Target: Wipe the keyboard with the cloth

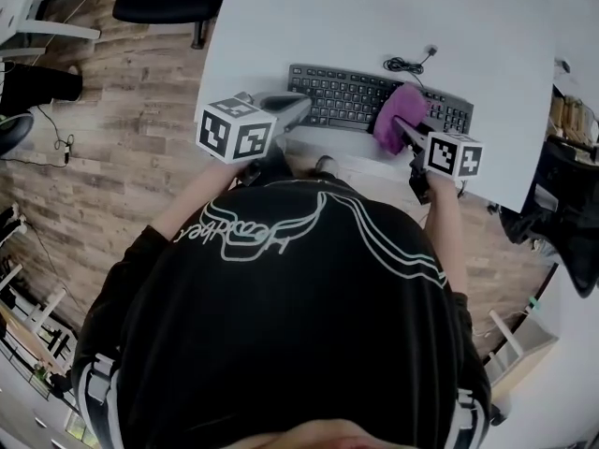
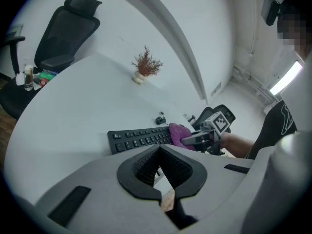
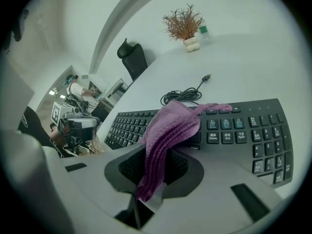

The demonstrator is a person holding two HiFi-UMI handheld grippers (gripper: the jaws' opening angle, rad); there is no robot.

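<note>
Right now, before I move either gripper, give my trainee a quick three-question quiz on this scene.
1. True or false: the left gripper is shut with nothing between its jaws.
2. The cloth, pinched in the right gripper, drapes onto: A) the keyboard; B) the floor; C) a chair.
3. Fill in: beyond the keyboard, a coiled ____ lies on the table.
Key: 1 true; 2 A; 3 cable.
</note>
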